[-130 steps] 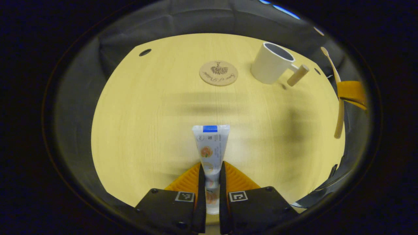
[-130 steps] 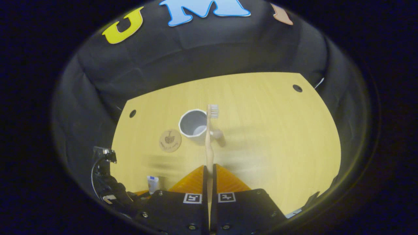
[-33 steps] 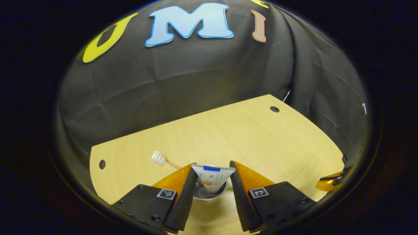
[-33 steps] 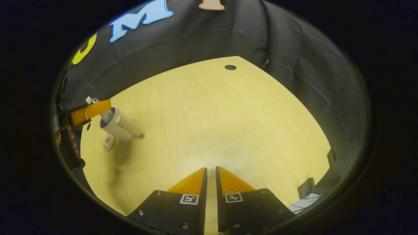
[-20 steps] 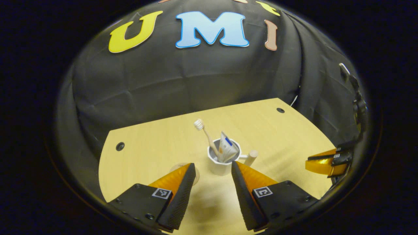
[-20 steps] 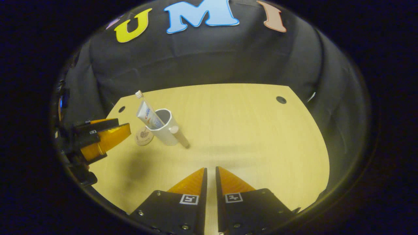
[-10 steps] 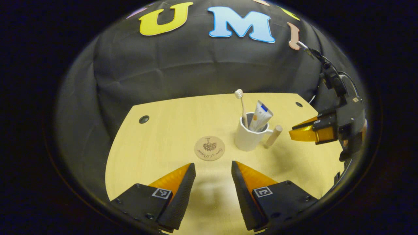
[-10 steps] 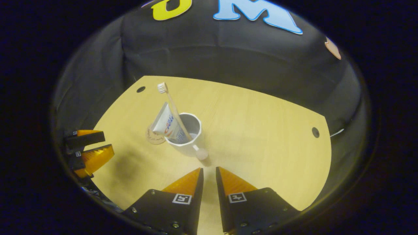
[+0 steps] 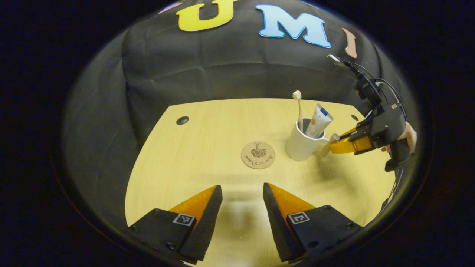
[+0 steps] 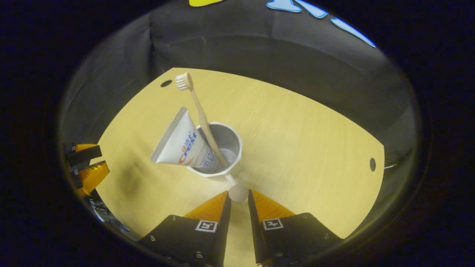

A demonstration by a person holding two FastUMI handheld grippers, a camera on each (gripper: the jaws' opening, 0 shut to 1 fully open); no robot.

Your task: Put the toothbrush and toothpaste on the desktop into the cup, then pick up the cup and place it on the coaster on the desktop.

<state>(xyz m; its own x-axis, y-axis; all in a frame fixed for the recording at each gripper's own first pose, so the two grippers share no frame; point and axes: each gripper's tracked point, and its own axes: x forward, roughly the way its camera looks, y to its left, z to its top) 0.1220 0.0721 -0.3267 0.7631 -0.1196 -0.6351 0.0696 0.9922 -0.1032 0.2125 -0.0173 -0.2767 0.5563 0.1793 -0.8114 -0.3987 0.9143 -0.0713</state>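
Observation:
A white cup (image 9: 298, 146) stands upright on the table, just right of the round wooden coaster (image 9: 258, 155). A wooden toothbrush (image 9: 298, 107) and a toothpaste tube (image 9: 318, 122) lean inside it. My left gripper (image 9: 242, 186) is open and holds nothing, well short of the coaster. In the right gripper view the cup (image 10: 228, 139) is close, with the toothbrush (image 10: 200, 115) and toothpaste (image 10: 182, 142) tilting left. My right gripper (image 10: 238, 194) is narrowly open, and the round end of the cup's handle (image 10: 238, 193) sits between its fingertips. From the left gripper view, the right gripper (image 9: 339, 145) reaches the handle (image 9: 328, 142).
The light wooden table (image 9: 207, 148) has small cable holes (image 9: 182, 120) (image 10: 372, 164) near its back corners. A hand (image 9: 408, 135) holds the right gripper at the table's right side. The left gripper (image 10: 87, 167) sits at the left edge in the right gripper view.
The left gripper let the toothpaste go into the cup and drew back, staying open. The right gripper has closed in on the cup until its fingertips flank the handle's end.

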